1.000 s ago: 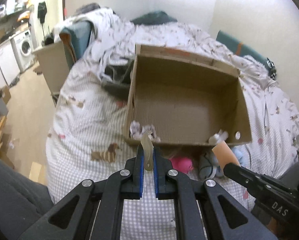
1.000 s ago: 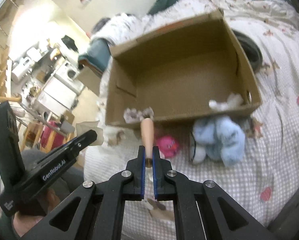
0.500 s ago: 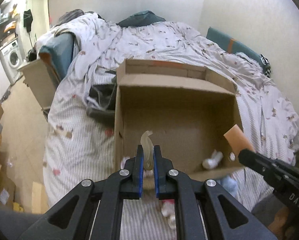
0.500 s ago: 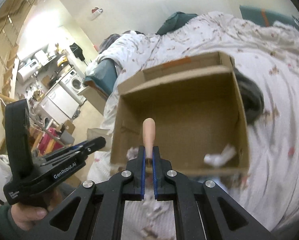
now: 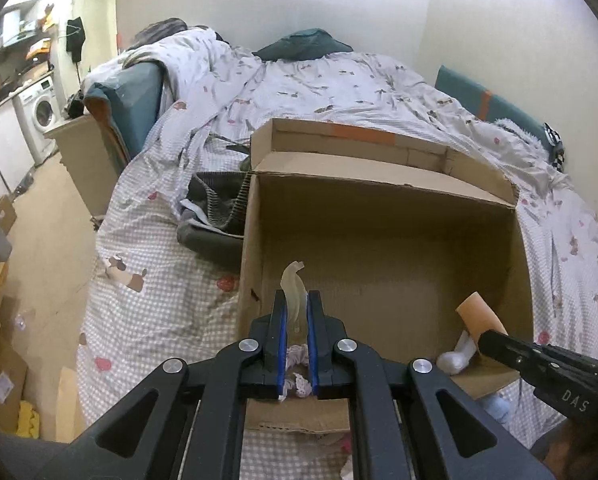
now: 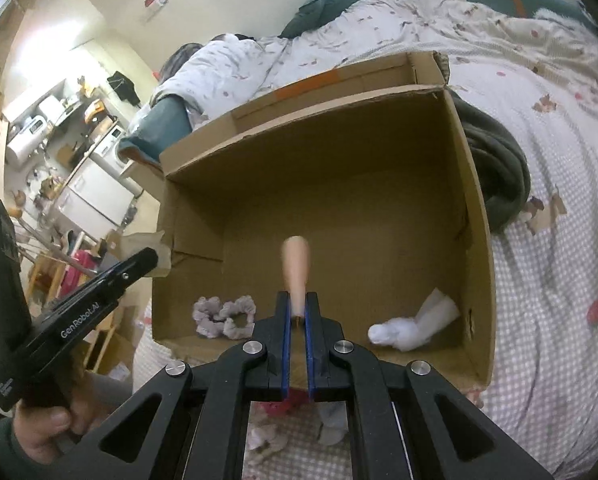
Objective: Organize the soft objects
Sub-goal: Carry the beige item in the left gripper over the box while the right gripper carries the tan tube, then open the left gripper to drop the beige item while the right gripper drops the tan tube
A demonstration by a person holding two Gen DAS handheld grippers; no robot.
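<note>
in the cardboard box (image 6: 475, 216) lie already a scrunchie (image 6: 223, 316) and a white sock (image 6: 413, 326). left hand-held gripper (image 5: 295, 314) is clamped on a pale strip (image 5: 293, 292), right hand-held gripper (image 6: 296, 312) on a peach piece (image 6: 295, 268), both above the box; some toys wait on the bed (image 6: 559, 280).

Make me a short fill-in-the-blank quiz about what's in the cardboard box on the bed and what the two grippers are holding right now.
1. The right gripper is shut on a peach-coloured ____-shaped soft piece.
2. The lilac scrunchie lies inside the cardboard box near its ____ front corner in the right wrist view.
3. The white sock lies ____ the box.
4. The left gripper is shut on a pale translucent strip held over the ____.

Missing words: finger; left; inside; box
</note>
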